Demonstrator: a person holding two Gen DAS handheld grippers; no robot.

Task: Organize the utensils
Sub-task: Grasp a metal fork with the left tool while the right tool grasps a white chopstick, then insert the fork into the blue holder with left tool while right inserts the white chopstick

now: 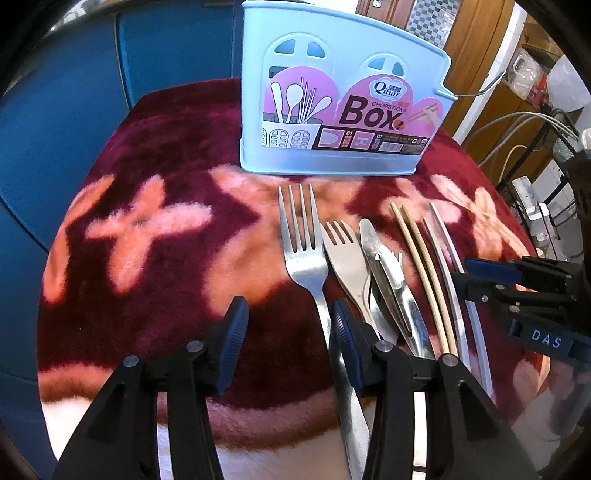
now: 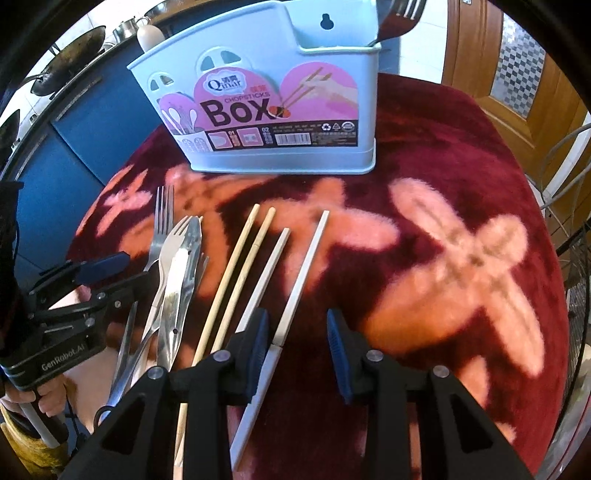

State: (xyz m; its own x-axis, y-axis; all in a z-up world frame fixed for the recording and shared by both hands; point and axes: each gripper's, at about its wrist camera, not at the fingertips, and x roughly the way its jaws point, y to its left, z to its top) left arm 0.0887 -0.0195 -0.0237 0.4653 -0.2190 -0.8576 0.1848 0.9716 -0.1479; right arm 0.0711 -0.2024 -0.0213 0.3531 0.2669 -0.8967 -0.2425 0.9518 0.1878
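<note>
A pale blue chopsticks box (image 1: 332,107) stands upright at the far side of a dark red floral blanket (image 1: 155,236); it also shows in the right wrist view (image 2: 273,110), with a fork head (image 2: 402,14) sticking out of its right compartment. In front of it lie a large steel fork (image 1: 303,243), a smaller fork (image 1: 347,258), other steel utensils (image 1: 388,280), two wooden chopsticks (image 1: 421,258) and two white chopsticks (image 1: 450,266). My left gripper (image 1: 288,332) is open, just above the large fork's handle. My right gripper (image 2: 295,339) is open over the white chopsticks (image 2: 295,280).
Blue cabinet fronts (image 1: 55,110) stand behind the table on the left. A wooden door (image 2: 517,74) and loose cables (image 1: 524,125) are on the right. Woks and pots (image 2: 74,48) sit on a counter at the back left. The blanket's right half (image 2: 461,258) holds nothing.
</note>
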